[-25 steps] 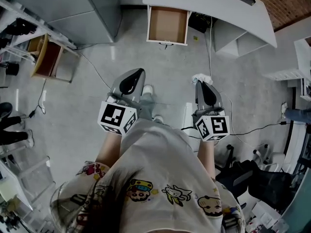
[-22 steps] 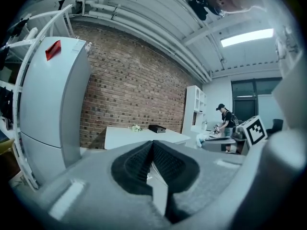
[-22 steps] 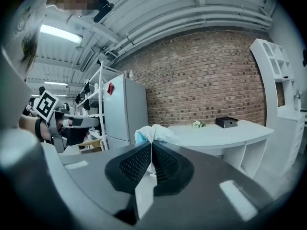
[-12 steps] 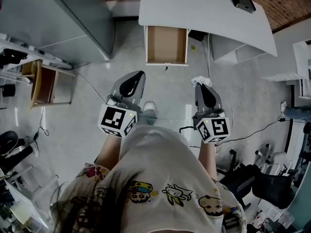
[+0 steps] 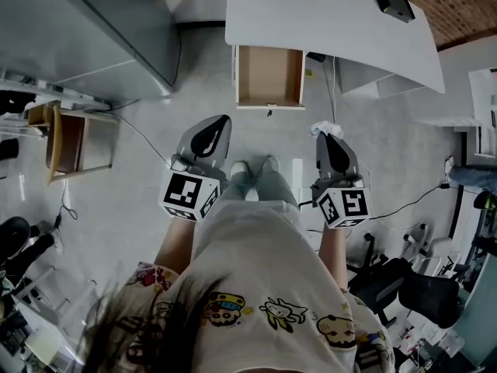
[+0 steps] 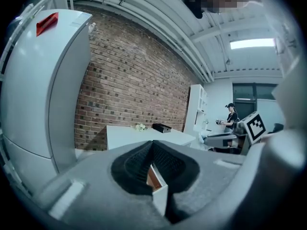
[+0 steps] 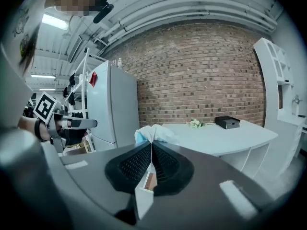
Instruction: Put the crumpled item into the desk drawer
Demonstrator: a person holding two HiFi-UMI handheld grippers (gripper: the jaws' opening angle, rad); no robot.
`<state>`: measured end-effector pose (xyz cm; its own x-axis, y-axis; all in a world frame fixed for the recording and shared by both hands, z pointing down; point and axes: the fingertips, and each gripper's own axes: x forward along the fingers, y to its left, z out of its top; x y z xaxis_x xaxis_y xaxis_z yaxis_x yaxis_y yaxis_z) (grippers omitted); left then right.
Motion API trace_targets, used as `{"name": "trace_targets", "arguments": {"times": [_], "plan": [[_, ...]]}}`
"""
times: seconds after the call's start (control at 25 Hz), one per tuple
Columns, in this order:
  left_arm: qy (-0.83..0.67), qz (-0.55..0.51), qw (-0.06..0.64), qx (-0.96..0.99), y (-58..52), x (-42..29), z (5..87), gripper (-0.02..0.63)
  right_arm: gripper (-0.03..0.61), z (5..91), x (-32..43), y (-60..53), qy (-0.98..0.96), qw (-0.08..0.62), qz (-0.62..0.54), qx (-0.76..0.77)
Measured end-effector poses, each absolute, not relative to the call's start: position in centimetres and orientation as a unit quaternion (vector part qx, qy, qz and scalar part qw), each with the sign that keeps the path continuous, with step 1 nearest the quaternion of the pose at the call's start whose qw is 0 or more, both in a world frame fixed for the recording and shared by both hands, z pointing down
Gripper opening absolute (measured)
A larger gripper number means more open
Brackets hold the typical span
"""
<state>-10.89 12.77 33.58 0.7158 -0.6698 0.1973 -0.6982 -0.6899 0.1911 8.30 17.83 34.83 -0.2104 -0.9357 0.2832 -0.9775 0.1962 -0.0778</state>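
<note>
Right tongs (image 7: 151,144) clamped on crumpled item (image 7: 154,132); left tongs (image 6: 152,143) closed, empty. Drawer (image 5: 269,76) open, top centre, under desk (image 5: 326,22).

The open drawer (image 5: 269,76) now sits lower in the head view than a second ago, and more of the tabletop (image 5: 334,29) shows above it. The wooden cabinet (image 5: 66,142) at the left slides down the frame. The person's shoes (image 5: 255,168), one leading before, now stand side by side.
</note>
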Motion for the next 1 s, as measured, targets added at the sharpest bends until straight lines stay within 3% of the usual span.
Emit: {"name": "trace_targets", "arguments": {"times": [0.44, 1.0], "plan": [[-0.390, 0.066, 0.141, 0.908, 9.0, -9.4, 35.4, -0.002, 0.014, 37.2, 10.0, 13.3, -0.778, 0.100, 0.143, 0.604], [-0.420, 0.066, 0.116, 0.897, -1.6, -2.5, 33.9, -0.002, 0.014, 36.8, 16.4, 1.4, -0.806, 0.089, 0.141, 0.568]]}}
